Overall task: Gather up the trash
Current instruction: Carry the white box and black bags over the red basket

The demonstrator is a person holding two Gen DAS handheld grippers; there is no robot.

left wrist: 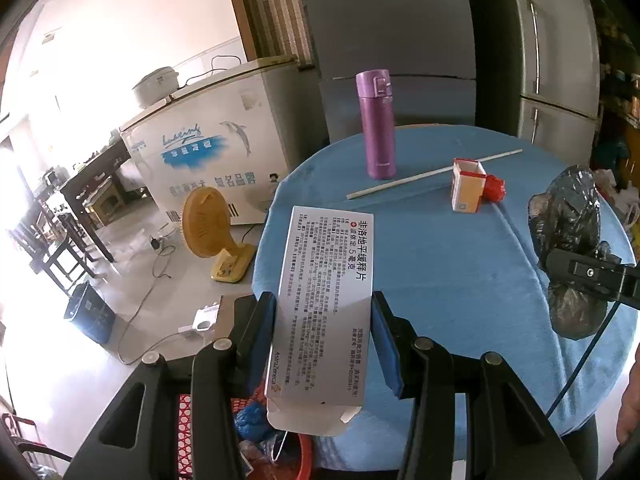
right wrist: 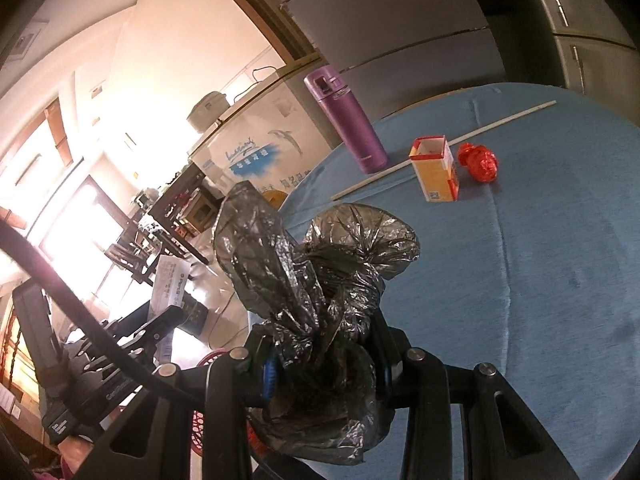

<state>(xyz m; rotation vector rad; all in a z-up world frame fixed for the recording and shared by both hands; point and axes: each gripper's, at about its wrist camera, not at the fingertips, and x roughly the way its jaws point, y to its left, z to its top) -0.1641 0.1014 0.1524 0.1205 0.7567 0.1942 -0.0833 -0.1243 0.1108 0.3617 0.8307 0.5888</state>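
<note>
My left gripper [left wrist: 324,332] is shut on a white medicine box [left wrist: 324,300] with printed Chinese text, held over the near edge of the blue table [left wrist: 460,280], above a red mesh basket [left wrist: 200,432] with trash in it. My right gripper [right wrist: 324,364] is shut on a crumpled black plastic bag [right wrist: 320,280]; the bag also shows at the right of the left wrist view [left wrist: 568,240]. On the table lie an open orange carton [left wrist: 468,188], a red crumpled wrapper [left wrist: 496,188] and a long white stick [left wrist: 432,174].
A purple flask [left wrist: 376,124] stands upright at the table's far side. Grey fridges [left wrist: 400,40] stand behind the table. On the floor to the left are a yellow fan [left wrist: 212,232], a white chest freezer [left wrist: 208,152] and a blue bin [left wrist: 90,312].
</note>
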